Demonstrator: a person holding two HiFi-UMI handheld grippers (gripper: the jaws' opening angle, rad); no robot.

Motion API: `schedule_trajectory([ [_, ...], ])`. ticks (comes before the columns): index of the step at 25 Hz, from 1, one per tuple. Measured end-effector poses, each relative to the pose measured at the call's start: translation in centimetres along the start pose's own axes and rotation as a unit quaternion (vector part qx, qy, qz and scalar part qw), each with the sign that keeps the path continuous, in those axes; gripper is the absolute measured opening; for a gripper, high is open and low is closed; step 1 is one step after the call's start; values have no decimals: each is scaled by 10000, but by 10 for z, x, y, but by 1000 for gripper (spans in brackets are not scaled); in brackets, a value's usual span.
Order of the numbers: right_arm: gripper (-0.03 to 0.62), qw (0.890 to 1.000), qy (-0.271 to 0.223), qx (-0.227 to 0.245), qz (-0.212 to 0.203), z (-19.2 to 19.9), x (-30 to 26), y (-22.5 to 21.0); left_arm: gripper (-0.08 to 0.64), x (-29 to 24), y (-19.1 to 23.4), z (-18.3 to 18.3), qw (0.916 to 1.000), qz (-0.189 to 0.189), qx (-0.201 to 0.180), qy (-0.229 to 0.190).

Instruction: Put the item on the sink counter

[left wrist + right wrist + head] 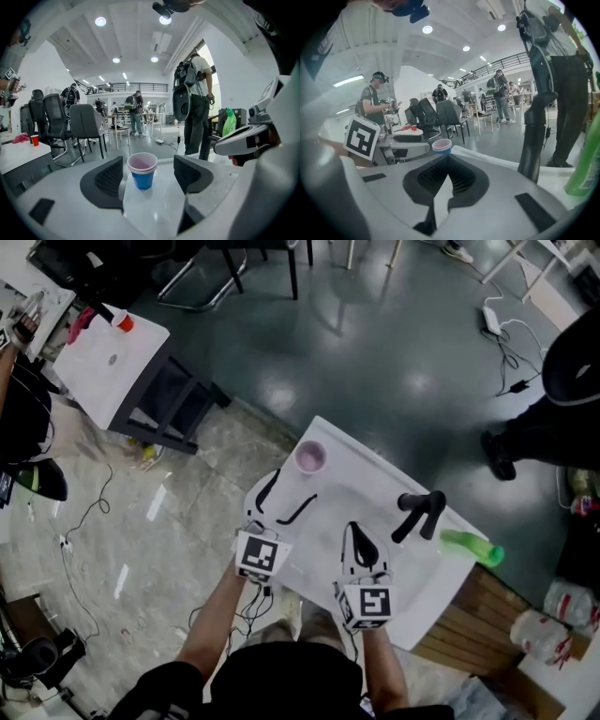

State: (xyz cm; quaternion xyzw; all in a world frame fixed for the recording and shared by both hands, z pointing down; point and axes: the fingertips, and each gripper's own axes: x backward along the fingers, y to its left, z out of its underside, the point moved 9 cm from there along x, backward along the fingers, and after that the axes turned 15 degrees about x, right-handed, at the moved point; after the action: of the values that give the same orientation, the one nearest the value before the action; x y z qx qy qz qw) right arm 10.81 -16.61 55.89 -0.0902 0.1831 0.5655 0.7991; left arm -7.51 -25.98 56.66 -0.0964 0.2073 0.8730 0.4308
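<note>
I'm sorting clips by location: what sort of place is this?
Probably an open lab or office hall, not a home. The sink counter stands alone on a bare floor, office chairs fill the room, and a person nearby wears a backpack.

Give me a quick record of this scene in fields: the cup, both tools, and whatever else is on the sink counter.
Surface: white sink counter
Item: round blue disposable cup with a pink inside, upright near the counter's far left corner
Left tool: jaws apart, cup just ahead of them, not gripped
Right tool: jaws together, nothing between them
Also on counter: black tap; green plastic bottle at the right edge
</note>
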Motion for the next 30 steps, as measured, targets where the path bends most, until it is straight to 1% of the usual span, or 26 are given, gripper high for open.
schedule_trajectory([
  [2,-2,9999,-98,67,61,-1,9,4,337,12,-4,-1,10000,6,-39,-86],
  [5,-2,9995,-216,169,140,-14,18,1,336,24,-11,-14,9997,16,-136,-218],
  [9,-2,9989,-339,235,244,-29,35,4,331,48,-22,-27,9994,33,-53,-354],
  [11,-2,9982,-438,295,296,-32,43,8,328,61,-26,-32,9990,60,-84,-446],
  [15,-2,9974,-520,319,383,-40,65,15,318,87,-40,-36,9991,71,-9,-409],
  [17,-2,9969,-569,344,424,-44,76,19,309,100,-47,-40,9986,85,-98,-507],
  [19,-2,9963,-623,378,457,-45,86,23,298,112,-52,-44,9982,84,-158,-576],
  [23,-2,9950,-725,473,491,-51,106,28,266,137,-66,-46,9982,77,-183,-567],
  [30,-2,9920,-916,628,597,-68,144,43,189,183,-87,-52,9968,35,-303,-745],
])
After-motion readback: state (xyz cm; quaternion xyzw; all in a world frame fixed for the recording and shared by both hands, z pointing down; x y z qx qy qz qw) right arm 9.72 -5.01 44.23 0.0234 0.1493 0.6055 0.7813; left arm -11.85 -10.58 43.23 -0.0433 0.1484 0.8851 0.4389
